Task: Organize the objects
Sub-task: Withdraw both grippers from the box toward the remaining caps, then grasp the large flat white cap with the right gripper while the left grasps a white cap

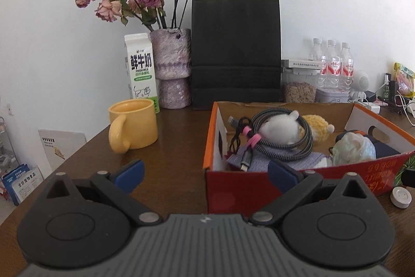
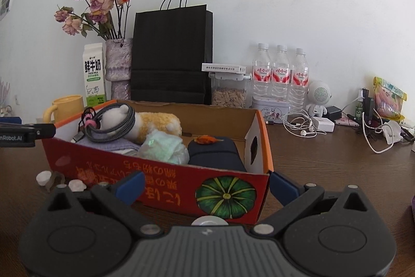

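Observation:
A red and orange cardboard box [image 1: 249, 188] [image 2: 166, 183] sits on the brown table. It holds a coiled braided cable [image 1: 282, 136] [image 2: 114, 126], a white and yellow plush toy [image 1: 282, 129] [image 2: 155, 123], a crumpled plastic bag [image 1: 355, 147] [image 2: 166, 149], a purple cloth [image 1: 282, 160] and a dark pouch [image 2: 215, 155]. My left gripper [image 1: 206, 174] is open and empty just before the box's near left corner. My right gripper [image 2: 206, 184] is open and empty in front of the box's near wall. The left gripper also shows at the left edge of the right wrist view [image 2: 26, 134].
A yellow mug [image 1: 135, 125], milk carton [image 1: 141, 69], vase of dried roses [image 1: 172, 69] and black paper bag [image 1: 236, 51] stand behind. Water bottles [image 2: 280, 74], a seed jar [image 2: 228, 92], a tin, earphones [image 2: 301, 125] and chargers lie right. White caps [image 1: 400, 196] [image 2: 44, 177] lie by the box.

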Action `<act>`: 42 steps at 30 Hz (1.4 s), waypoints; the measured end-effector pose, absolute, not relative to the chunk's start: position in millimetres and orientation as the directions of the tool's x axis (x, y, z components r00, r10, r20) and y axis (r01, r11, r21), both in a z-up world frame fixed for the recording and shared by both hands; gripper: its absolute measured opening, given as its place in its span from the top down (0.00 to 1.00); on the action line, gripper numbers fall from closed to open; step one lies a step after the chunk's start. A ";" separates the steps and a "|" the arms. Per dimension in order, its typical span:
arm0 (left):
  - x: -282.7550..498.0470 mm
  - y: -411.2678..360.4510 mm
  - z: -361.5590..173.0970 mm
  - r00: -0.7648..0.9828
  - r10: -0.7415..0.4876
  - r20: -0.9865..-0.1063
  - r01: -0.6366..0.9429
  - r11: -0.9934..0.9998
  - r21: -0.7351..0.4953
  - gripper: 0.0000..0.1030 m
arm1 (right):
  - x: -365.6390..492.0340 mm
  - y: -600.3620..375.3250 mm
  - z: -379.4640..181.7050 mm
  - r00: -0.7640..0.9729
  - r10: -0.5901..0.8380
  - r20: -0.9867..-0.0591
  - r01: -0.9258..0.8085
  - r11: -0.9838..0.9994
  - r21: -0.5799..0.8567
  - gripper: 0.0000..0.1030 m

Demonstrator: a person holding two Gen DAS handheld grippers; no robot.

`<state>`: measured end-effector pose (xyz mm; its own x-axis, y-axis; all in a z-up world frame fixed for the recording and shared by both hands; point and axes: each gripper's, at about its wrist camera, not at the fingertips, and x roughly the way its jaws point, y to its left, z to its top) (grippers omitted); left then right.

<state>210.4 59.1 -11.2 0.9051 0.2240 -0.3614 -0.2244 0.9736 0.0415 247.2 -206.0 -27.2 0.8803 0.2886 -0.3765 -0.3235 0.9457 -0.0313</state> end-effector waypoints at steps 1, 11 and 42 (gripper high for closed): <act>208.9 61.7 -13.0 0.898 0.223 -0.379 -0.225 0.973 0.040 0.00 | 245.5 -205.2 -28.8 0.877 0.287 -0.384 -0.326 0.945 -0.038 0.01; 198.3 88.4 -27.4 0.844 0.226 -0.486 -0.269 0.963 -0.020 0.00 | 252.9 -209.8 -40.6 0.836 0.228 -0.500 -0.269 0.963 -0.010 0.03; 215.1 91.1 -45.7 0.758 0.184 -0.625 -0.250 0.968 -0.019 0.00 | 265.8 -195.3 -50.8 0.766 0.232 -0.599 -0.276 0.961 0.018 0.63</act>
